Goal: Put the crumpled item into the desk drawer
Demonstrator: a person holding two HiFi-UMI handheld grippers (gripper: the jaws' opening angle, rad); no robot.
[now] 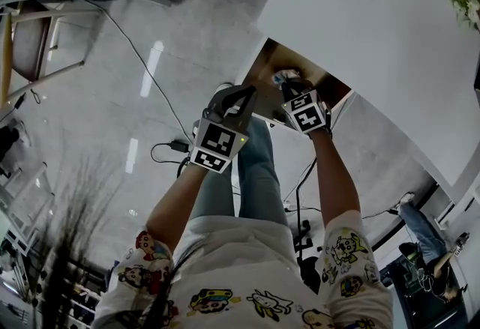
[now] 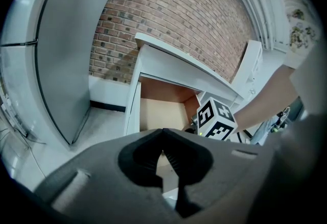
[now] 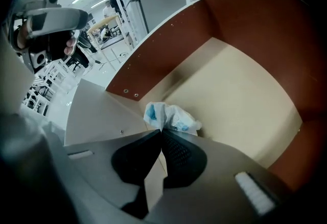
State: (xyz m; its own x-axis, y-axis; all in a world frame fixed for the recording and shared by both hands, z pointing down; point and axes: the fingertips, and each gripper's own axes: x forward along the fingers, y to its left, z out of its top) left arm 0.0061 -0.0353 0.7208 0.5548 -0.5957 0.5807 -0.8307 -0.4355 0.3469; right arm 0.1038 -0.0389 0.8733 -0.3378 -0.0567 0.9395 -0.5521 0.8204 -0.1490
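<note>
Head view shows my left gripper [image 1: 241, 97] at the front edge of the open desk drawer [image 1: 335, 89], jaws pressed together on nothing; I judge it sits aside so the drawer mouth is free. To its right, my right gripper [image 3: 162, 131] points steeply down inside the drawer, tips pinching the crumpled item [image 3: 172, 116], a white-and-blue wad, low over the pale floor beside one wall, placed for release there.
</note>
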